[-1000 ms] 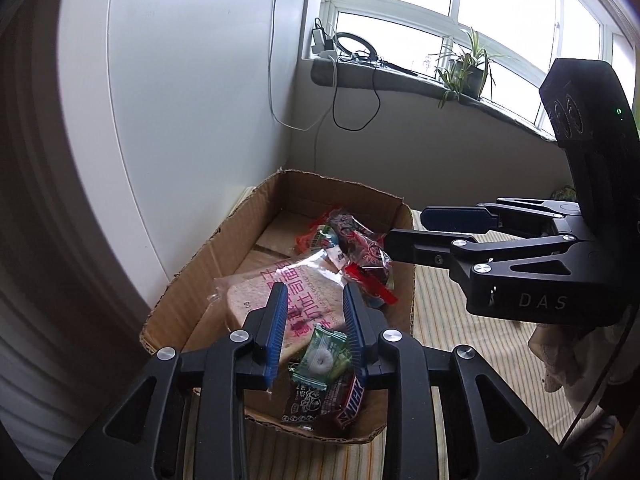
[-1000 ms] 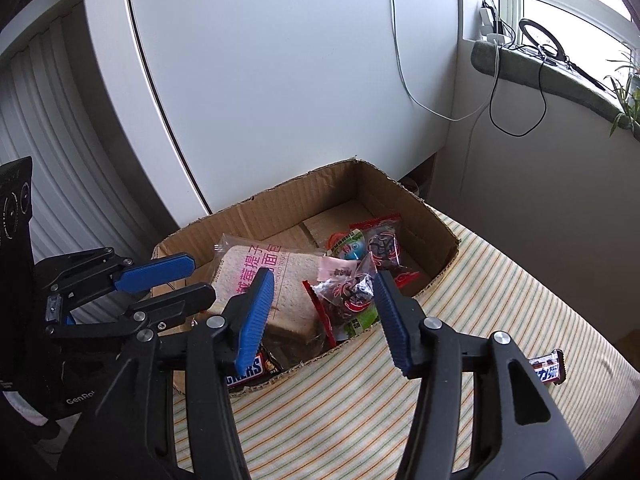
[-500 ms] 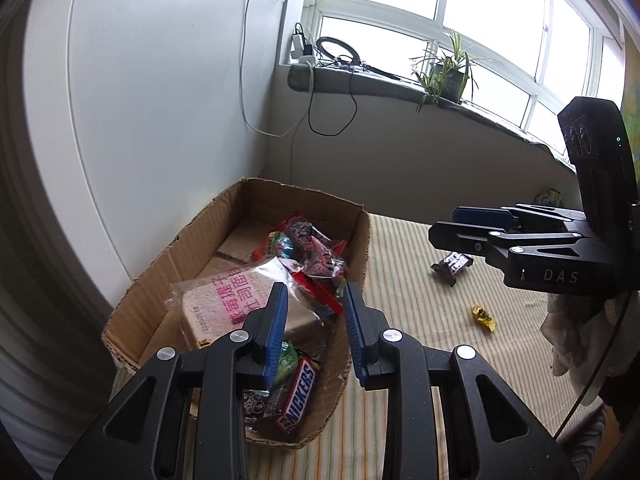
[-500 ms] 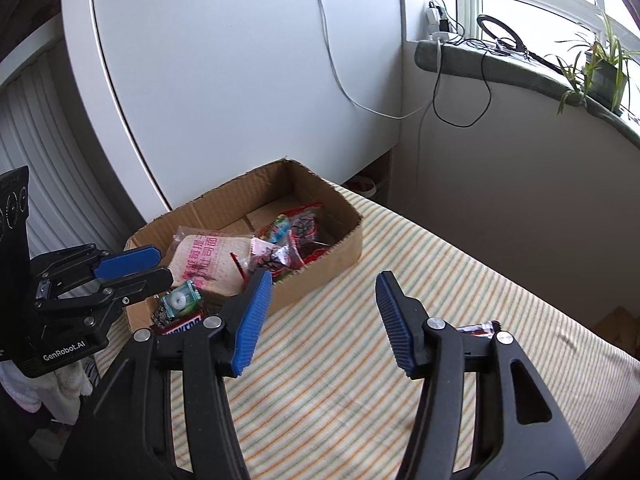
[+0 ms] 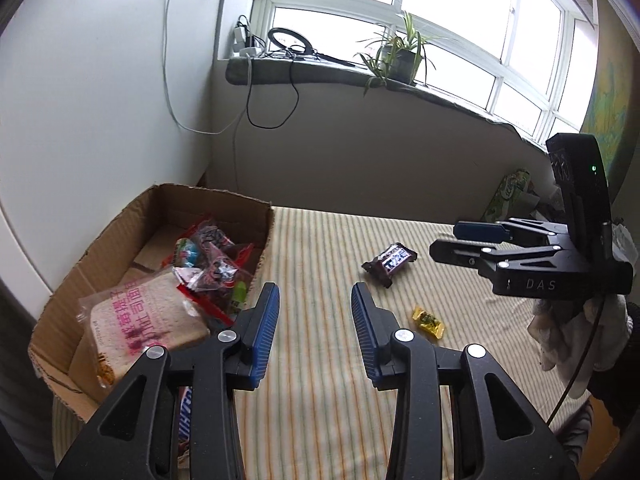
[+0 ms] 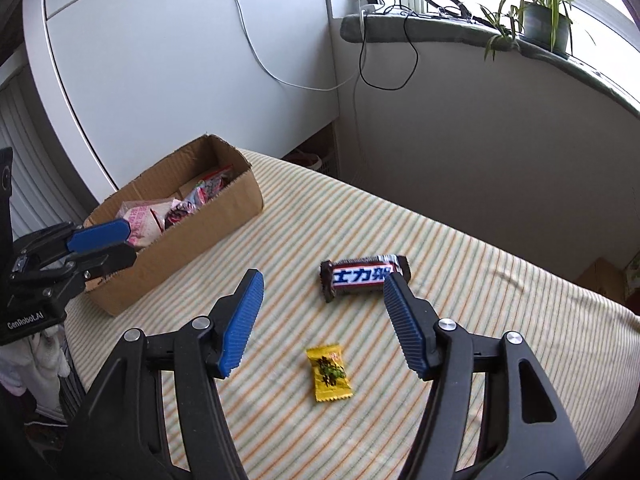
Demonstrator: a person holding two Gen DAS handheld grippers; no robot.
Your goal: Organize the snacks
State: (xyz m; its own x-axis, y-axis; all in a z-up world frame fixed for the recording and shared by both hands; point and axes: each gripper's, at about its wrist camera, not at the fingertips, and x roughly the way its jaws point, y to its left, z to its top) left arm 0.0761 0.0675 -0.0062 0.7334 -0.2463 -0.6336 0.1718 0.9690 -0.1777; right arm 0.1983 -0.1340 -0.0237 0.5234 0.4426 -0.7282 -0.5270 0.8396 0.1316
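Observation:
A cardboard box (image 5: pixel 116 236) (image 6: pixel 192 244) sits at the left of the striped table and holds a bread pack (image 5: pixel 136 320) and several wrapped snacks (image 5: pixel 208 256). A brown Snickers bar (image 6: pixel 364 276) (image 5: pixel 390 260) and a small yellow candy (image 6: pixel 330 372) (image 5: pixel 429 322) lie loose on the cloth. My right gripper (image 6: pixel 322 280) is open and empty, just above the cloth, with the bar near its right fingertip and the candy below. My left gripper (image 5: pixel 314 294) is open and empty, beside the box's right wall.
The striped tablecloth (image 6: pixel 480 280) covers the table. A white wall panel stands behind the box. A window sill (image 5: pixel 320 76) with cables and a potted plant (image 5: pixel 400 56) runs along the back. Packets (image 5: pixel 508 196) lie at the table's far right.
Both grippers have swung right, away from over the box, toward the loose bar and candy. My left gripper has opened wider. The box contents have not moved.

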